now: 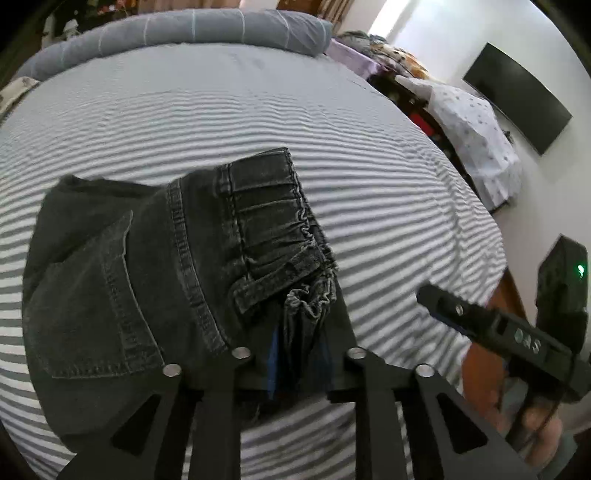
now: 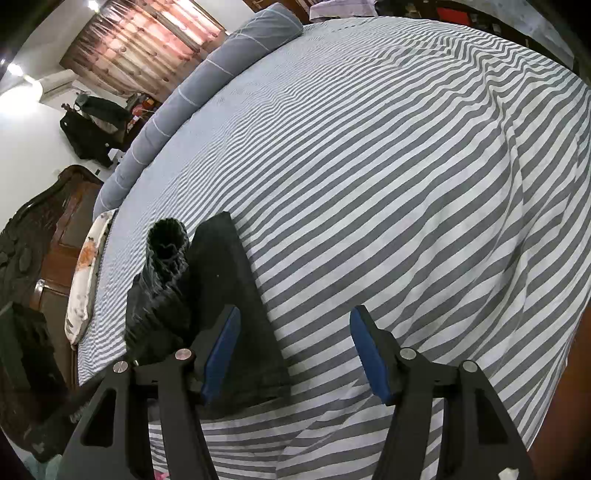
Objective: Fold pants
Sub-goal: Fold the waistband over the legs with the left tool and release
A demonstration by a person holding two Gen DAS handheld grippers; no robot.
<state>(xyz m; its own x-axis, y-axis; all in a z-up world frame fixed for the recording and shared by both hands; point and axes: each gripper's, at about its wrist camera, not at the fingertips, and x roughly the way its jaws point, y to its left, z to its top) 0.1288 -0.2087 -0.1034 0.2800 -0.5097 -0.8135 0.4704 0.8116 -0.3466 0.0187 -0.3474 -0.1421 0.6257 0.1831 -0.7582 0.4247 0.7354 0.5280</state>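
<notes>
Dark grey denim pants lie folded on the striped bed sheet, back pocket up and the gathered elastic waistband toward me. My left gripper sits low over the waistband's near end. Its blue pads stand close together and bunched waistband fabric fills the narrow gap between them. In the right wrist view the pants lie at the left, and the ribbed waistband stands up in a loop. My right gripper is open wide just above the sheet beside the pants' edge, with nothing gripped.
A blue-grey bolster lies along the far side of the bed. A pillow rests at the bed's left edge by a dark wooden headboard. A hand holds the other gripper at the right. A wall screen hangs beyond.
</notes>
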